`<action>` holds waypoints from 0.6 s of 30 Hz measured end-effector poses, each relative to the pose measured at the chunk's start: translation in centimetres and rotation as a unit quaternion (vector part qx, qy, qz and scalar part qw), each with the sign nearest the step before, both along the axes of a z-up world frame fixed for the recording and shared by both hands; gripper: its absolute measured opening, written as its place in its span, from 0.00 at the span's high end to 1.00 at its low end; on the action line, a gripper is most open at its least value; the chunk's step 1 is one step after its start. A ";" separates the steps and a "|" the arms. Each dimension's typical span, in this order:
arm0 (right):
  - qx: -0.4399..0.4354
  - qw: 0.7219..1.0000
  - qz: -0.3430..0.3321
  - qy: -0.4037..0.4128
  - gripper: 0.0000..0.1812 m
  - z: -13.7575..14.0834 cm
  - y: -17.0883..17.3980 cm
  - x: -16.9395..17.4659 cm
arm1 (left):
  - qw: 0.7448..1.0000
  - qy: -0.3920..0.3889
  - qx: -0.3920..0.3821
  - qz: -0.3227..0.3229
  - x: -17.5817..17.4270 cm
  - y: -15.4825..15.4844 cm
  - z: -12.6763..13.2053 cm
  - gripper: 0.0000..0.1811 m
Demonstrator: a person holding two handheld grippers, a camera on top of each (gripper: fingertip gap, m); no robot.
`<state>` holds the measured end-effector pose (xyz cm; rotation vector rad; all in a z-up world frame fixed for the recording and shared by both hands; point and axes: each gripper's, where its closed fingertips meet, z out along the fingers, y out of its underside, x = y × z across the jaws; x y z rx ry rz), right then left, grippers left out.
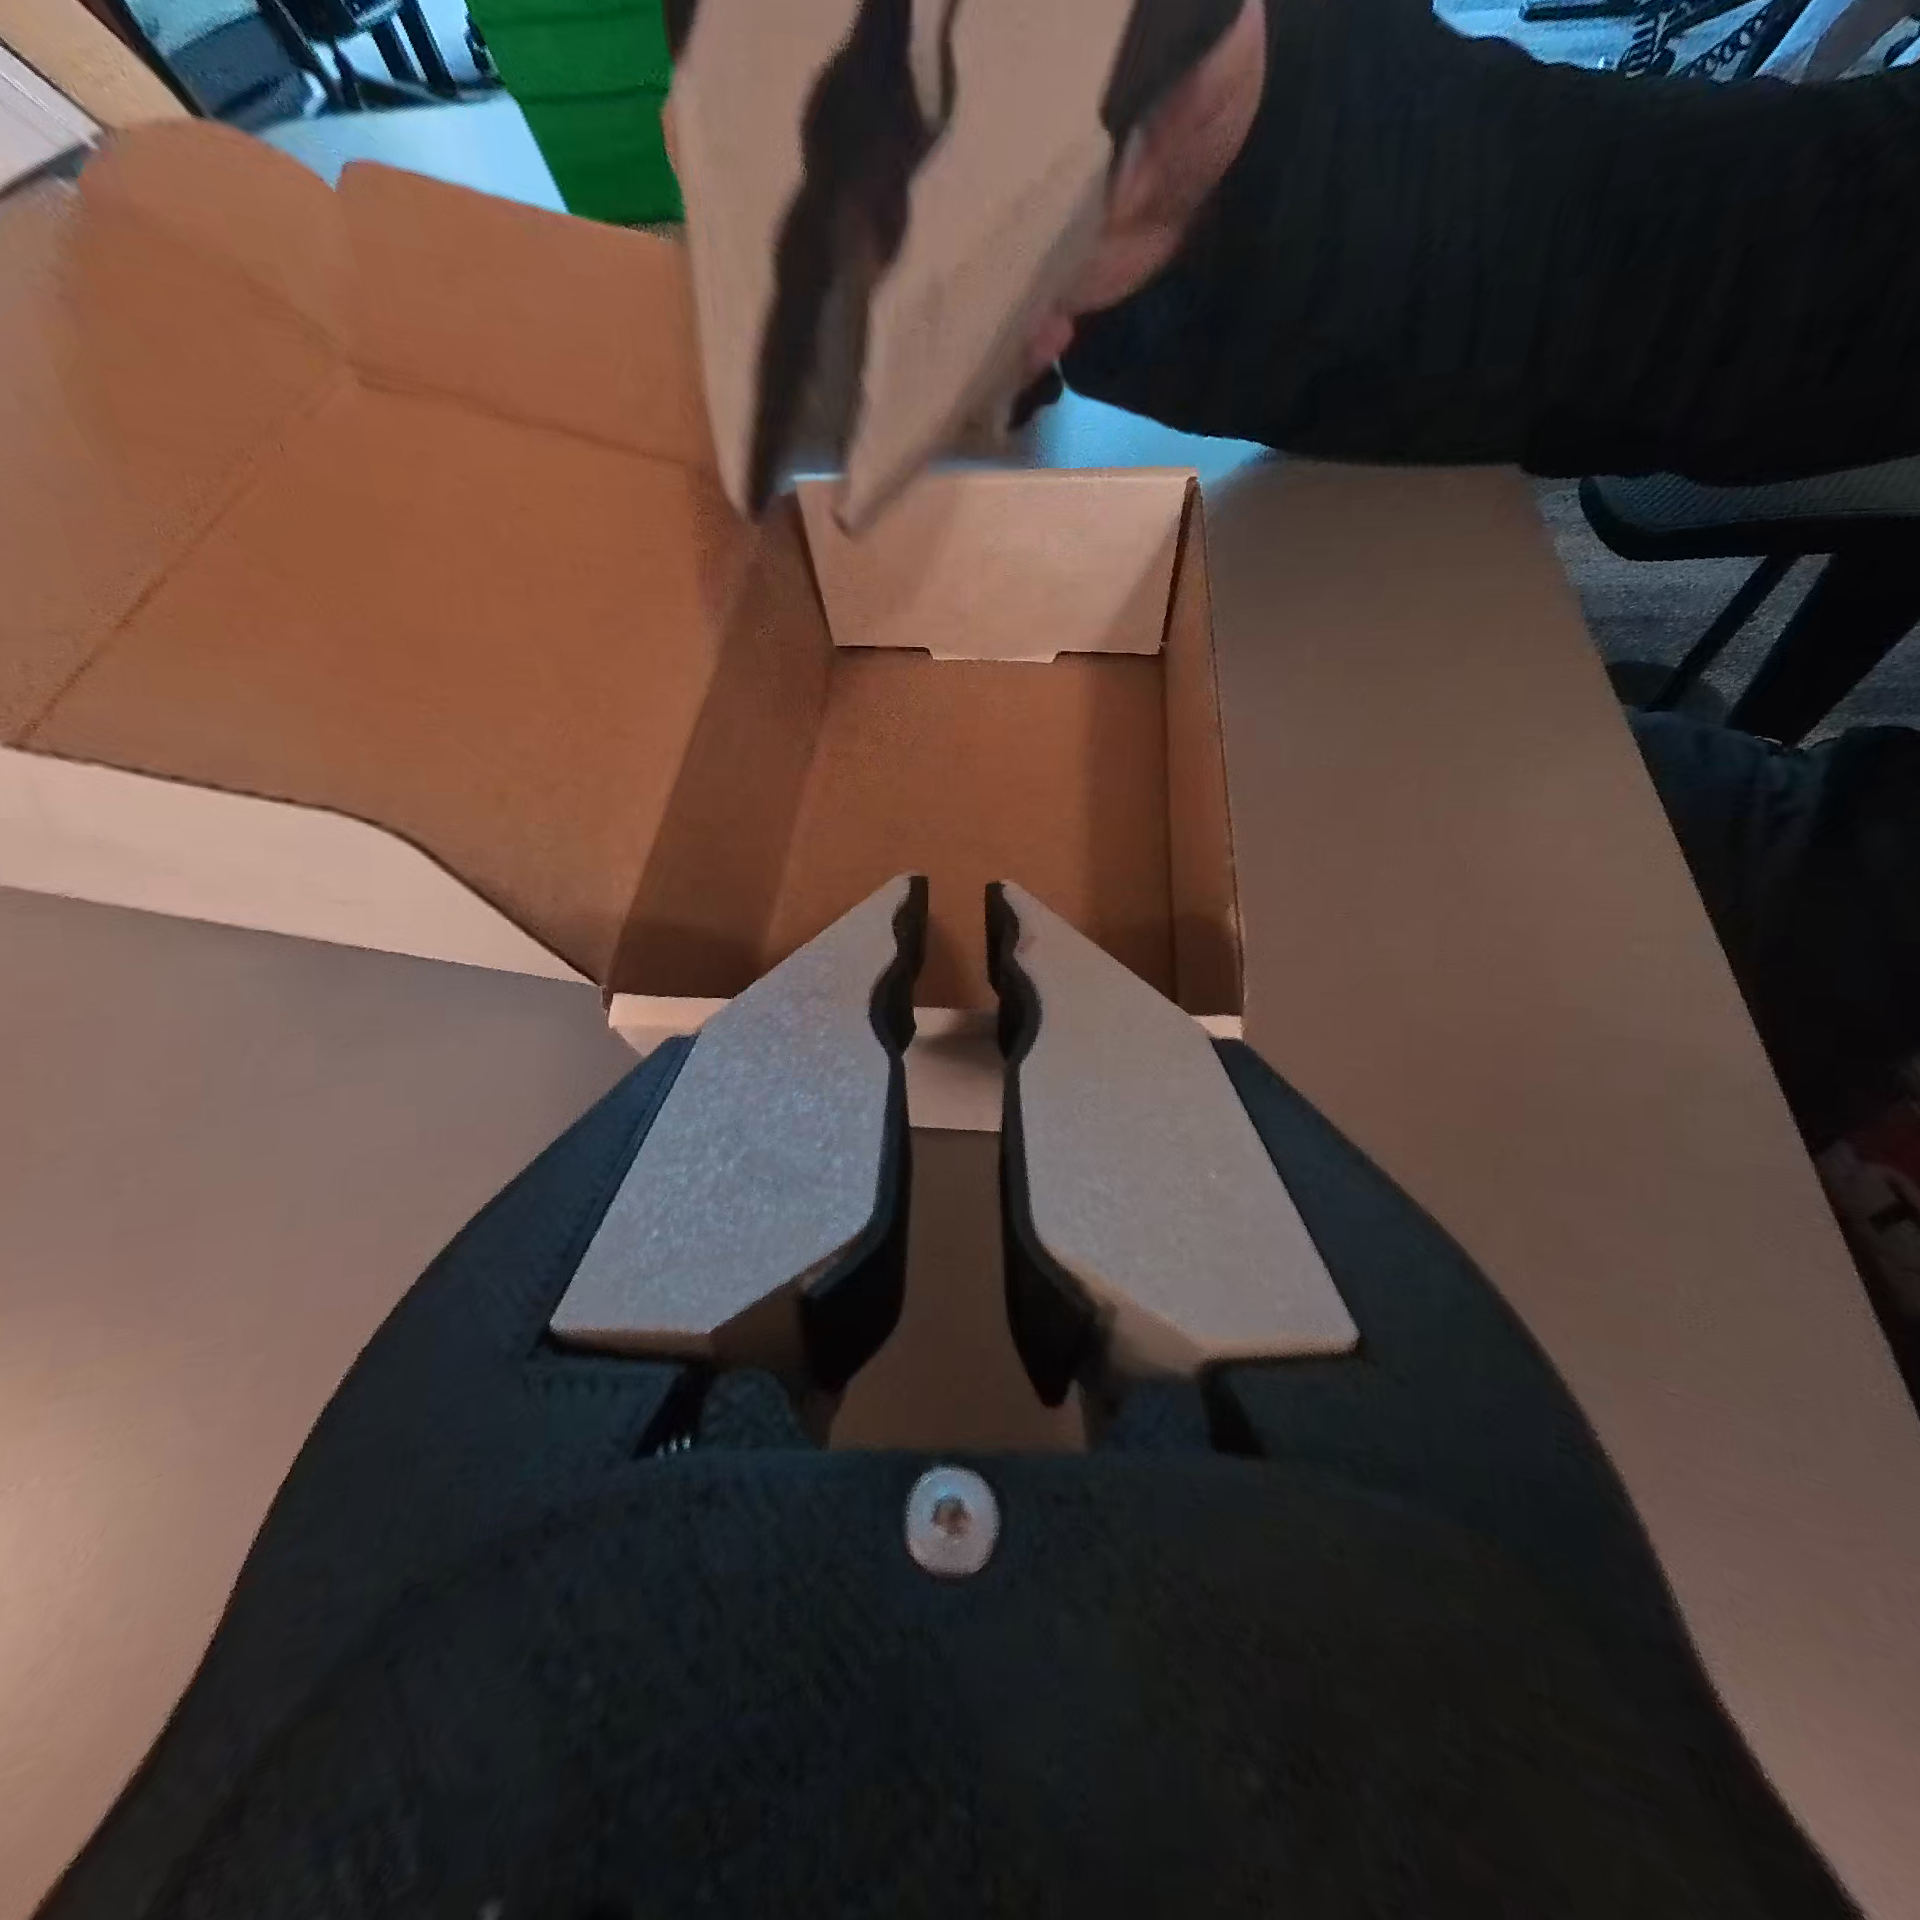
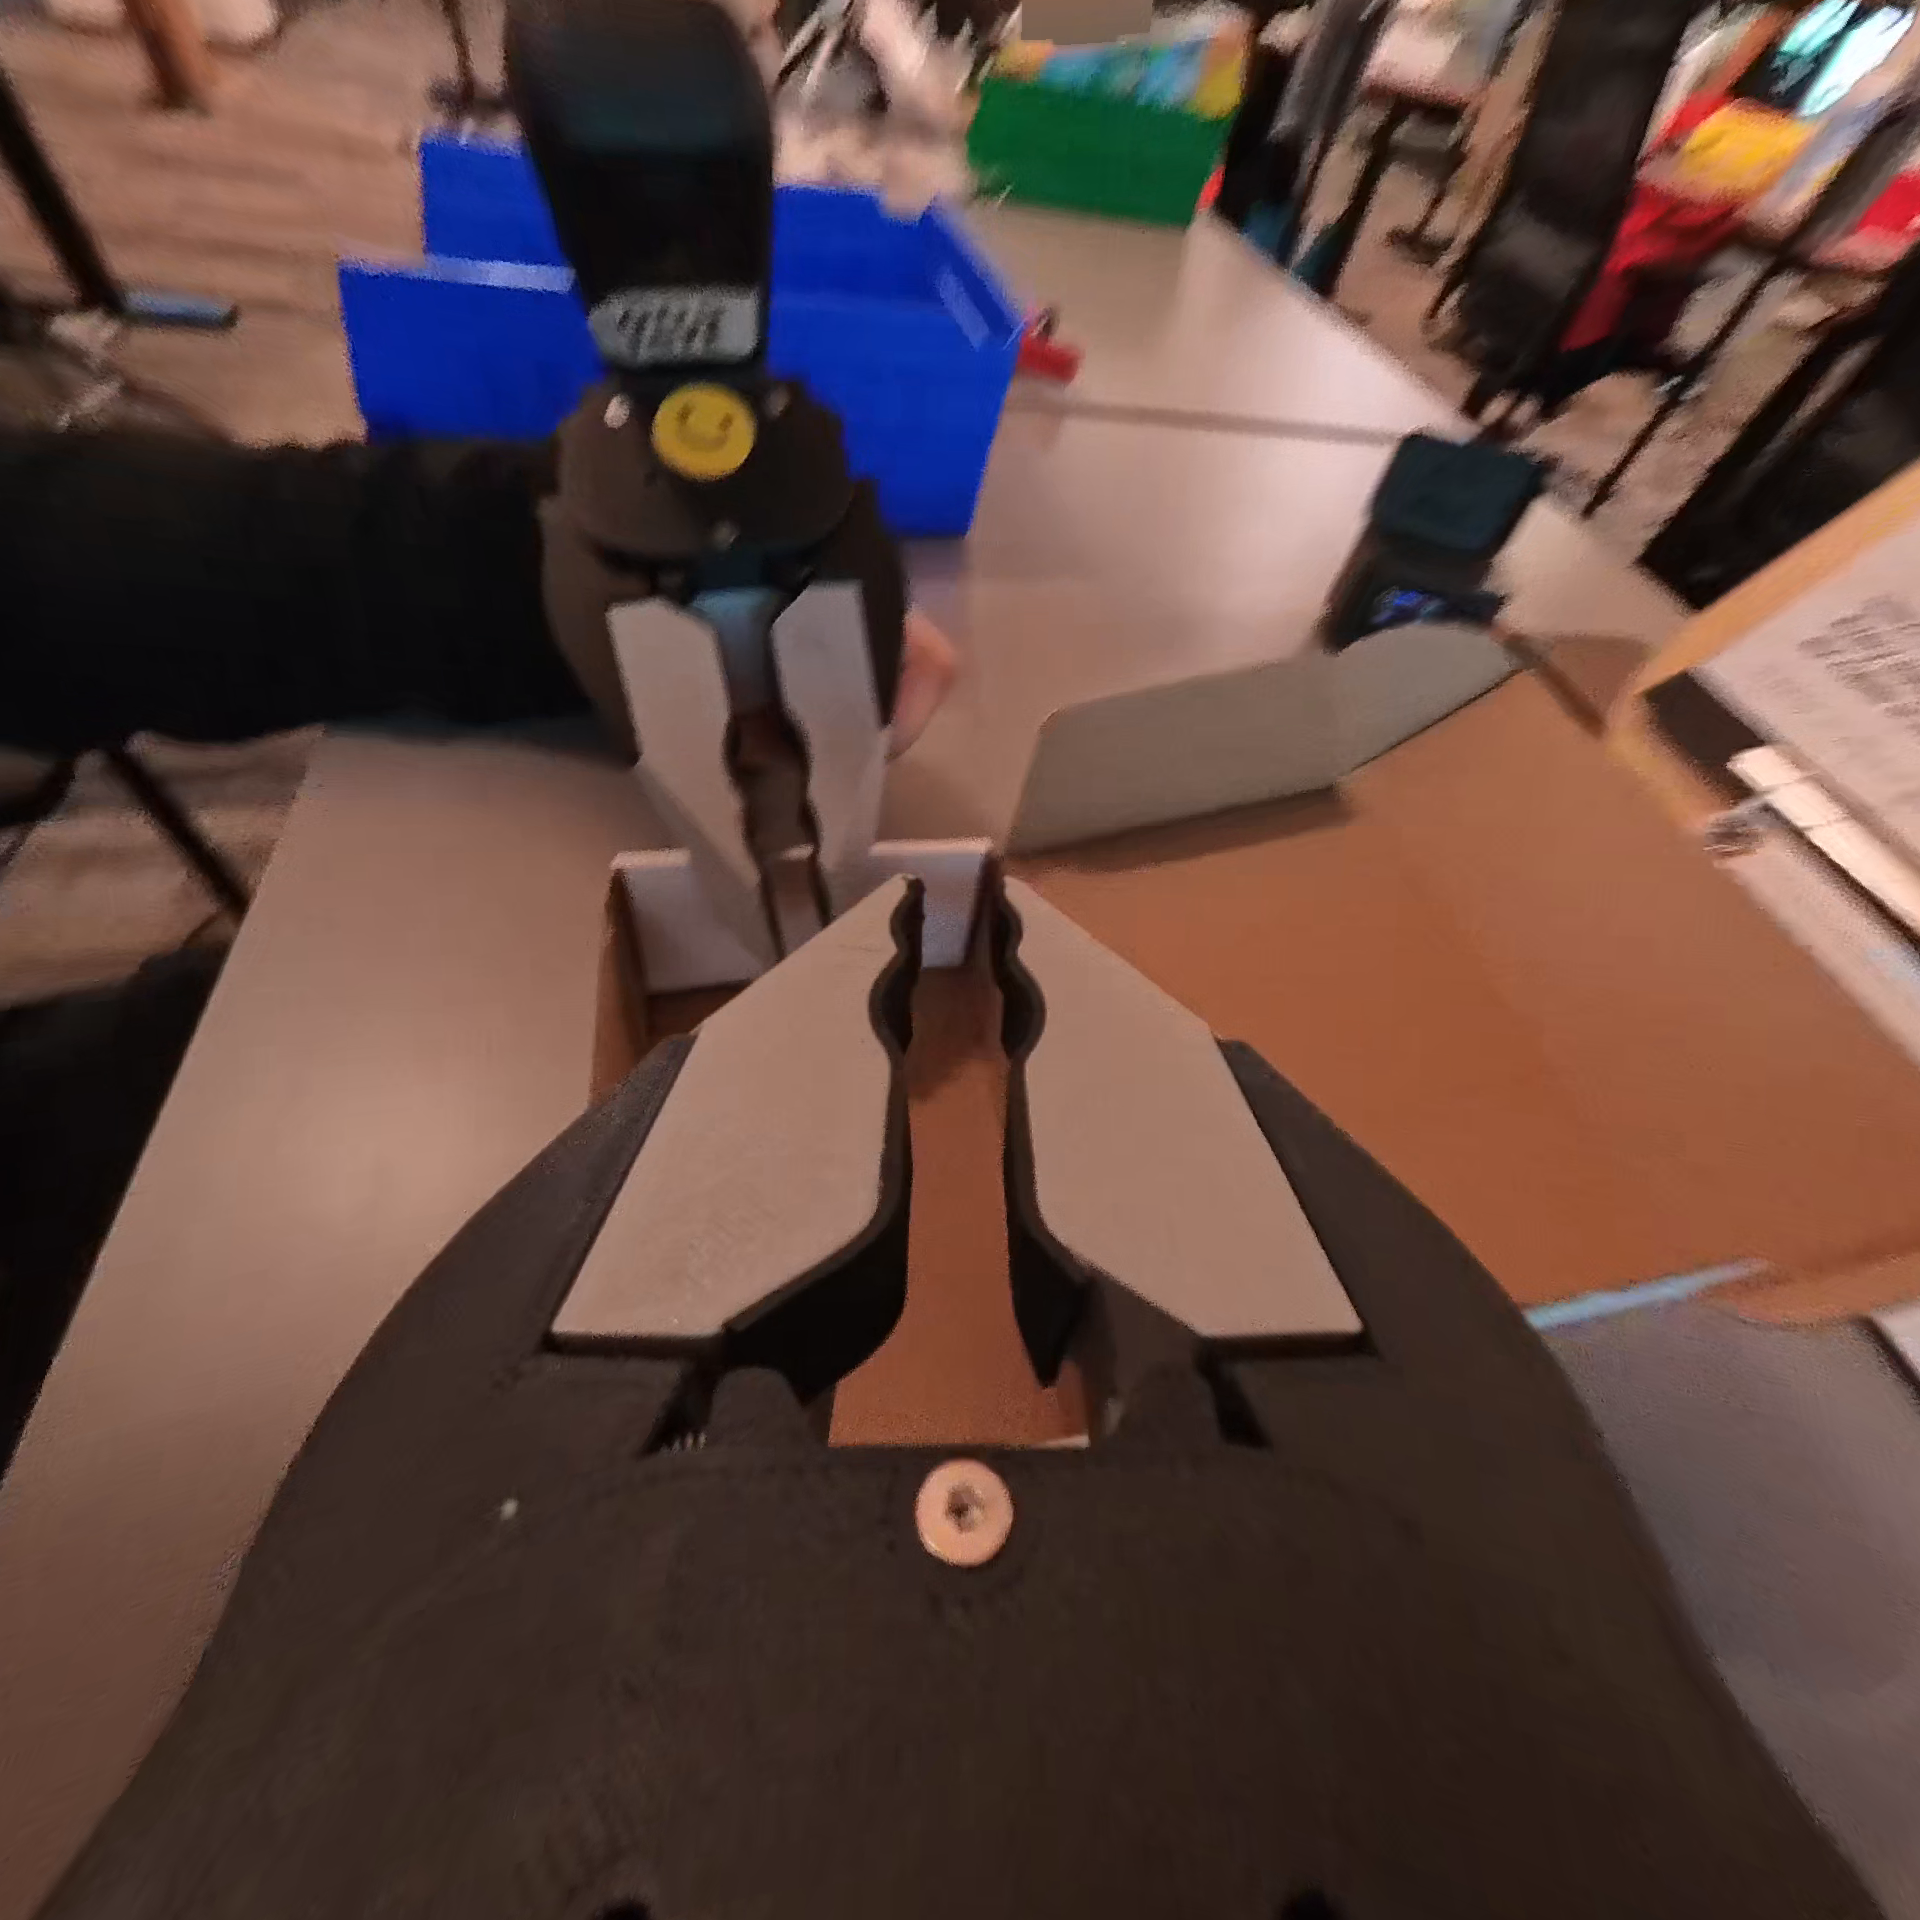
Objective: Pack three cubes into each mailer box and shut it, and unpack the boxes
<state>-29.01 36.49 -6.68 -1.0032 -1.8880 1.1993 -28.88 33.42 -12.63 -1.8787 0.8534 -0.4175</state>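
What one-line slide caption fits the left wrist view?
Left gripper and right gripper, both slightly open, meet over an empty open cardboard box on a table.

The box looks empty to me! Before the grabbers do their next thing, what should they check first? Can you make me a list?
1. Mailer box lid is open: ok, the lid lies folded back on the left.
2. Box is empty: ok in the left wrist view, only the bare brown floor shows; no cubes.
3. Left gripper is free: ok, a narrow gap between its fingers, nothing in it, hanging over the near wall.
4. Right gripper is free: ok, fingers slightly apart and empty, pointing into the box.
5. Grippers clear of each other: ok, they face each other from opposite ends, not touching.
6. Cubes within reach: cannot tell, none visible in either view.
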 end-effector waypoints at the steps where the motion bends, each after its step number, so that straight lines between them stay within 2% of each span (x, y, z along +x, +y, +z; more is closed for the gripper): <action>1: -0.011 1.000 -0.014 0.025 0.95 1.0 0.6 -0.1 | 1.000 0.001 0.001 0.001 0.0 0.0 0.0 0.94; 7: -0.082 0.978 -0.104 0.161 0.97 6.4 5.2 0.7 | 1.000 0.007 0.017 0.008 -0.2 0.2 0.2 0.94; 12: -0.171 0.957 -0.187 0.142 0.94 5.9 10.0 0.7 | 0.999 0.003 0.028 0.020 -0.6 0.5 0.6 0.93; 18: -0.194 0.940 -0.241 0.143 0.95 5.6 12.7 1.1 | 0.998 -0.016 0.055 0.038 -1.3 0.8 2.0 0.93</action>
